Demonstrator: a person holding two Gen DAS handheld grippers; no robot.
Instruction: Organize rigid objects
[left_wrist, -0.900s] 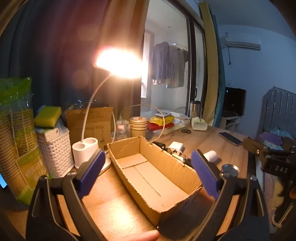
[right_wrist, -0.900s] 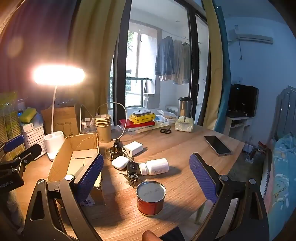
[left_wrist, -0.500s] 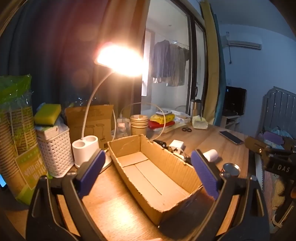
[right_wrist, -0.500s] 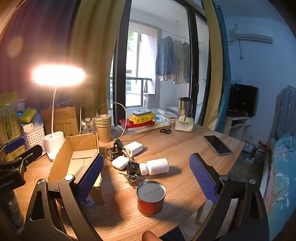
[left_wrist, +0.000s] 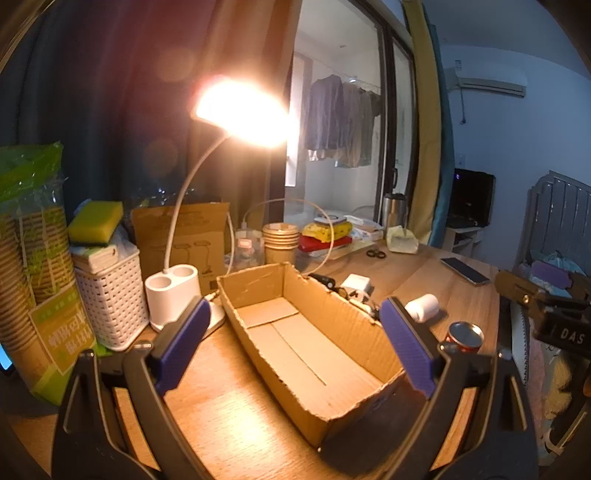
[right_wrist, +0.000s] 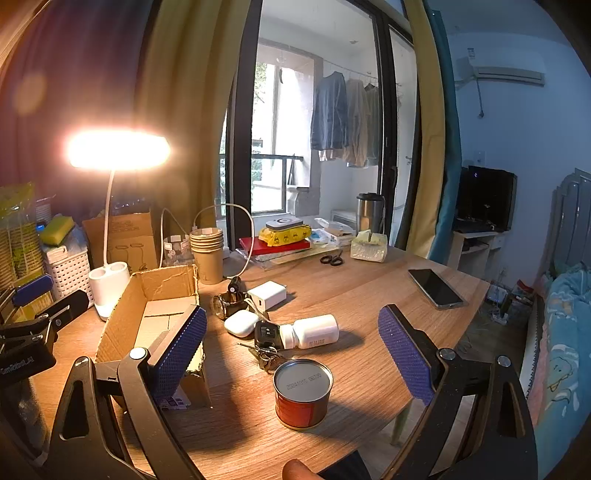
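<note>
In the left wrist view the cardboard box hides most of the clutter behind its far wall; only the tops of the white bottle and charger show. In the right wrist view the keys lie partly behind the can, and the printing on its lid is too small to read. The lamp head is blown out by glare.
</note>
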